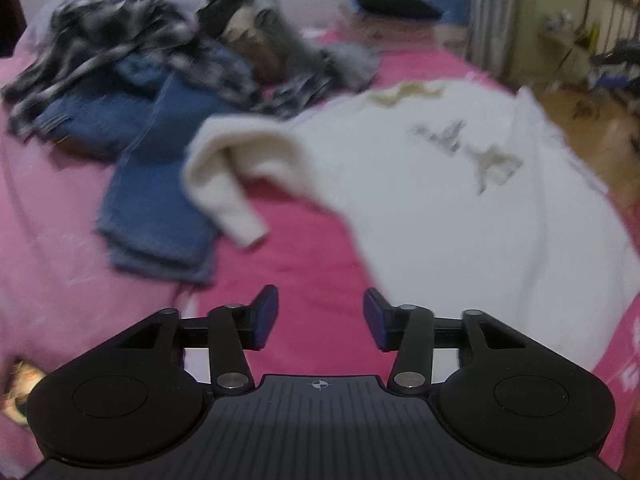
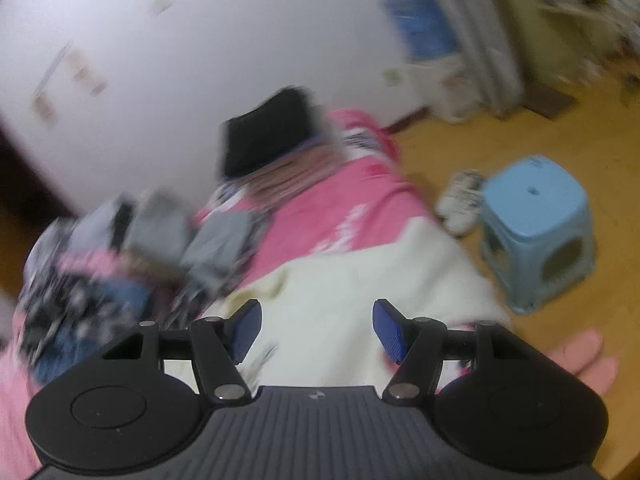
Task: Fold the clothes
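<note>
A white sweatshirt (image 1: 460,184) with a grey print lies spread on the pink bed (image 1: 304,248), one cream sleeve (image 1: 224,176) folded over toward the left. My left gripper (image 1: 320,318) hovers open above the bed, just short of the sweatshirt's lower hem, with nothing between its fingers. In the right wrist view the same cream garment (image 2: 340,280) lies under my right gripper (image 2: 316,330), which is open and empty above it. The picture is blurred in both views.
Folded blue jeans (image 1: 156,184) lie left of the sleeve, with a heap of dark patterned clothes (image 1: 132,44) behind. A black bag (image 2: 268,136) sits at the bed's far end. On the wooden floor stand a light-blue stool (image 2: 536,224) and white shoes (image 2: 460,200). A hand (image 2: 588,360) shows beside the right gripper.
</note>
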`<state>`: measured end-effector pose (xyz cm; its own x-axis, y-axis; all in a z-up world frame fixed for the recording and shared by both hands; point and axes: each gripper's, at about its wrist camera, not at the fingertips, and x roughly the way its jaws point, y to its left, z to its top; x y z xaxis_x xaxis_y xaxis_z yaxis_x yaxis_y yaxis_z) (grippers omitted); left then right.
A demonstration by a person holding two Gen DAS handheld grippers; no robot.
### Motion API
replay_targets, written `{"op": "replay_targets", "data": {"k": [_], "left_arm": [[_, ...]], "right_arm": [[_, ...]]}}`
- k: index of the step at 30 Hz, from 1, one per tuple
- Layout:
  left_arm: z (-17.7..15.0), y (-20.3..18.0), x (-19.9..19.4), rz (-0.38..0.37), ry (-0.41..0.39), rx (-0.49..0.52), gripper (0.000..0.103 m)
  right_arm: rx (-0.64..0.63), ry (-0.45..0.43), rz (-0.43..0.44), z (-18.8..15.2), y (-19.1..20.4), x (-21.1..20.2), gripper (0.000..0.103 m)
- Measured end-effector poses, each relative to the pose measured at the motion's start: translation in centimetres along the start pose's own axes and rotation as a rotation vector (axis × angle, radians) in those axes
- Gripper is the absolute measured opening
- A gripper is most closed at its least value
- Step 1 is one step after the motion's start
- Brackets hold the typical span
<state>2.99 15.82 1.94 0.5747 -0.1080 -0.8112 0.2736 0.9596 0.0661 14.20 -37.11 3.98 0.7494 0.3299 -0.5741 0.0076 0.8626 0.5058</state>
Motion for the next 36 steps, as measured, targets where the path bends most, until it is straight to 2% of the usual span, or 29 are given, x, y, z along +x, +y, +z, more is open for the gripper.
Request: {"op": "replay_targets", "data": {"k": [3, 4, 6, 8, 10, 13, 15, 17, 21, 22, 23, 25, 26, 28, 32, 34, 36], "left_arm": [[-1.6, 0.9, 0.9, -0.051, 0.084, -0.064, 0.05], [-2.6, 0.4, 1.6, -0.093, 0.096, -0.093, 0.05], [-4.5, -0.6, 2.9, -0.173, 0.12, -0.152, 0.05], [-5.3, -0.9, 3.6, -0.206, 0.128, -0.218, 0.05], [-6.1, -1.1, 4.3, -0.24, 0.136, -0.285, 0.049], [-7.4, -1.6, 5.3, -0.29, 0.148, -0.385, 0.049], [-8.1, -1.8, 6.0, -0.321, 0.155, -0.448, 0.048], [-8.1, -1.9, 6.1, -0.317, 0.148, -0.459, 0.048], [-8.2, -1.9, 6.2, -0.315, 0.133, -0.485, 0.048], [-8.3, -1.7, 6.1, -0.319, 0.13, -0.494, 0.048], [-8.4, -1.6, 6.1, -0.323, 0.126, -0.503, 0.048], [-8.6, -1.3, 6.0, -0.33, 0.118, -0.521, 0.048], [-8.6, -1.2, 6.0, -0.334, 0.114, -0.53, 0.048], [-8.8, -1.0, 5.9, -0.341, 0.106, -0.547, 0.048], [-9.2, -0.5, 5.8, -0.355, 0.092, -0.581, 0.048], [-9.3, -0.8, 5.8, -0.35, 0.099, -0.567, 0.048], [-9.4, -1.1, 5.9, -0.346, 0.106, -0.553, 0.048]], "right_arm": [[-0.164, 0.133, 0.068, -2.6, 4.7, -0.2, 0.065], [-0.239, 0.183, 0.094, -4.4, 6.4, 0.1, 0.064], [-0.397, 0.285, 0.146, -8.3, 9.9, 0.6, 0.062], [-0.534, 0.374, 0.207, -13.1, 12.8, 0.8, 0.061], [-0.738, 0.443, 0.281, -19.1, 16.0, 0.6, 0.06], [-1.017, 0.474, 0.414, -27.3, 19.8, -0.9, 0.058], [-1.149, 0.467, 0.493, -31.5, 21.3, -1.6, 0.057], [-1.265, 0.459, 0.544, -35.1, 22.4, -2.0, 0.052], [-1.436, 0.446, 0.548, -39.5, 22.7, -1.4, 0.043], [-1.463, 0.448, 0.535, -40.3, 22.7, -1.0, 0.035], [-1.488, 0.45, 0.52, -41.1, 22.6, -0.7, 0.021], [-1.357, 0.44, 0.486, -39.6, 22.0, -0.1, 0.006], [-1.283, 0.434, 0.468, -38.7, 21.7, 0.2, 0.001], [-1.135, 0.42, 0.432, -36.9, 21.0, 0.8, 0.0], [-0.635, 0.431, 0.393, -30.4, 16.3, 2.7, 0.0], [-0.52, 0.43, 0.386, -29.0, 14.4, 3.0, 0.0], [-0.48, 0.441, 0.406, -28.6, 13.7, 2.8, 0.001]]}}
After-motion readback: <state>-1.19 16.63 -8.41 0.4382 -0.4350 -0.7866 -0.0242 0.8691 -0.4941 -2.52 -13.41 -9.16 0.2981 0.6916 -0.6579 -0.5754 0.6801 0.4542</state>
